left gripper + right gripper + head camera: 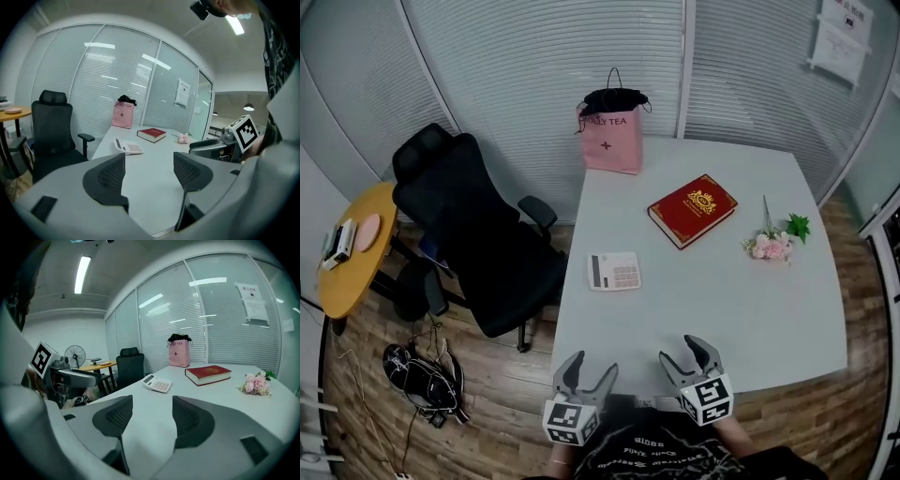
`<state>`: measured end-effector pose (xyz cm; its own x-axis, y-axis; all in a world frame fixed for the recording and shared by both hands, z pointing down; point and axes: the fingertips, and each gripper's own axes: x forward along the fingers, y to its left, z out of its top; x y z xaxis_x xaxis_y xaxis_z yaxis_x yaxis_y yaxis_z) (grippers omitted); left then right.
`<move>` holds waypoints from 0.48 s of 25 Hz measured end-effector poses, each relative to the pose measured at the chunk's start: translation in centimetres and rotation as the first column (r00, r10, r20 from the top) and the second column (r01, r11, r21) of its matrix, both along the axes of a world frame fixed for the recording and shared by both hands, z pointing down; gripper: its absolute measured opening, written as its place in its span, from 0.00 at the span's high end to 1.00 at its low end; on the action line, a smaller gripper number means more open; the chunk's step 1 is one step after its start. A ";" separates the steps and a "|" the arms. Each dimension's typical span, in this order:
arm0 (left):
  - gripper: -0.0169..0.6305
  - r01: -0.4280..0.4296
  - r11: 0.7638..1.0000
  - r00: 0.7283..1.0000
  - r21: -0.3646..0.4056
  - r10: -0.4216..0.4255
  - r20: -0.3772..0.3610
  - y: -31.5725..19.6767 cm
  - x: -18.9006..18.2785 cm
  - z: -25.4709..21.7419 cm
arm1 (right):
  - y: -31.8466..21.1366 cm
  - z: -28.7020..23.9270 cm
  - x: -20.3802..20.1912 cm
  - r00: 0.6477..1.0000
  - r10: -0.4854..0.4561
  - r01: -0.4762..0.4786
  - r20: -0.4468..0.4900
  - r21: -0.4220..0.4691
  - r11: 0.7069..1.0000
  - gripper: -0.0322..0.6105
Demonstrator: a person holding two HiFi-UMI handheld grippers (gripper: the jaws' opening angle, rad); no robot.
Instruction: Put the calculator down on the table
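While left gripper (592,366) and right gripper (682,352) fingers apart, empty: calculator (614,271) flat on table (750,309), pink bag (612,139) lettering perhaps "TEA".

The white table (703,319) carries 4 things: a calculator (614,271) lying flat near its left edge, a red book (692,209) farther back, pink flowers (773,242) at the right, and a pink bag (611,138) upright at the far left corner.

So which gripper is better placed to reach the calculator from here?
Left, probably. The calculator lies flat near the left edge of the table, roughly ahead of the left gripper; the right gripper would have to cross over. Both are open and empty at the near edge.
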<state>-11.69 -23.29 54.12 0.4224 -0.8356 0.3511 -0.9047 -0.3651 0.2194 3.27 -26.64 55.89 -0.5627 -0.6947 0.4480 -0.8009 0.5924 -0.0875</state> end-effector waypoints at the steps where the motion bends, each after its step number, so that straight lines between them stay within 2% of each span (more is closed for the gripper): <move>1: 0.46 -0.007 1.000 1.000 -0.004 0.007 -0.002 0.3 0.3 0.1 | 0.3 0.2 0.1 1.000 -0.002 0.002 -0.008 0.000 1.000 0.53; 4: 0.46 -0.009 1.000 1.000 -0.008 0.009 -0.015 0.6 0.9 0.3 | 0.7 1.0 0.2 0.999 -0.018 0.017 -0.042 -0.017 1.000 0.53; 8: 0.48 -0.019 0.999 1.000 0.026 0.019 -0.014 1.0 1.4 -0.4 | 0.9 0.9 0.0 0.998 -0.024 0.024 -0.052 -0.009 1.000 0.54; 10: 0.54 -0.029 0.999 0.999 0.035 0.030 -0.016 1.2 1.5 -0.6 | 1.1 0.5 0.0 0.998 -0.017 0.018 -0.060 0.009 1.000 0.64; 12: 0.65 -0.020 0.999 1.000 0.042 0.021 -0.011 1.1 1.4 -0.8 | 1.1 0.6 0.1 0.997 0.006 -0.005 -0.073 0.014 1.000 0.77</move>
<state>-10.29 -22.23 53.33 0.4432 -0.8408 0.3109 -0.8946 -0.3925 0.2137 3.42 -25.55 56.45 -0.5250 -0.7040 0.4783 -0.8082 0.5885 -0.0209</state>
